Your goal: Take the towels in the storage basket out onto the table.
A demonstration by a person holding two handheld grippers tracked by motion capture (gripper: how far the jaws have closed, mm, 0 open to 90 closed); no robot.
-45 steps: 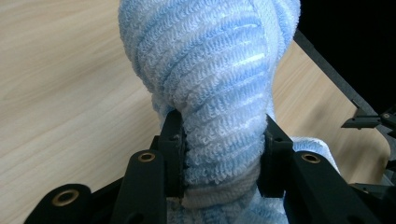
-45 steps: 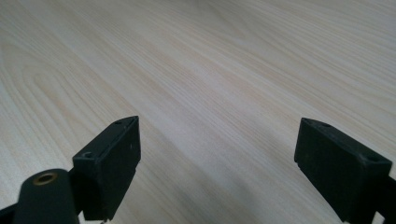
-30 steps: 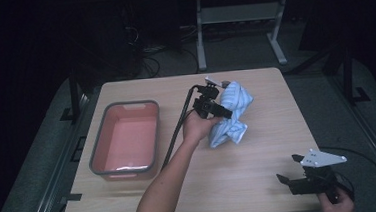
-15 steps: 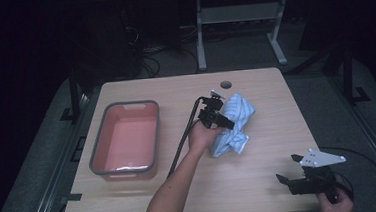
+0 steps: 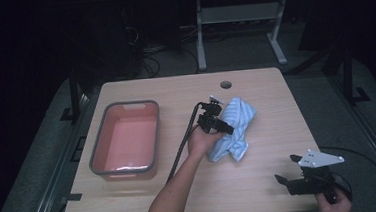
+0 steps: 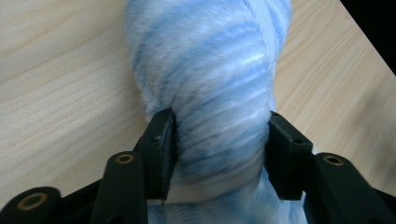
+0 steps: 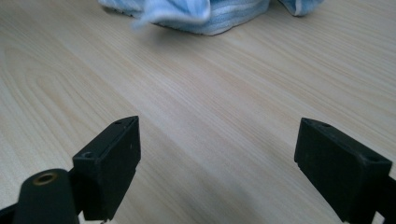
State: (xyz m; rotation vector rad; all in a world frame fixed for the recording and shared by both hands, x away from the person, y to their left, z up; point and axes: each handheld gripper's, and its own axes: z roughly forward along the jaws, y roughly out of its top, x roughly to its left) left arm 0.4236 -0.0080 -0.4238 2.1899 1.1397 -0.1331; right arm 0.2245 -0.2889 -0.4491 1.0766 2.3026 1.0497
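Observation:
A light blue striped cloth (image 5: 235, 127) lies bunched near the middle of the wooden table (image 5: 255, 86). My left gripper (image 5: 221, 126) is shut on it; in the left gripper view both jaws squeeze a thick fold of the cloth (image 6: 219, 93). My right gripper (image 5: 286, 169) rests open near the table's front right corner, its jaws wide apart over bare wood. In the right gripper view the cloth (image 7: 205, 11) lies at the top edge, well ahead of the right gripper (image 7: 217, 168).
A salmon-pink tub with a grey rim (image 5: 99, 150) stands on the left part of the table. A round cable hole (image 5: 225, 85) sits near the far edge. The left gripper's black cable (image 5: 184, 146) trails along the forearm. Dark floor and a table frame (image 5: 235, 17) lie beyond.
My left gripper has dragged the cloth from the far middle of the table toward the front. The right gripper has stayed put.

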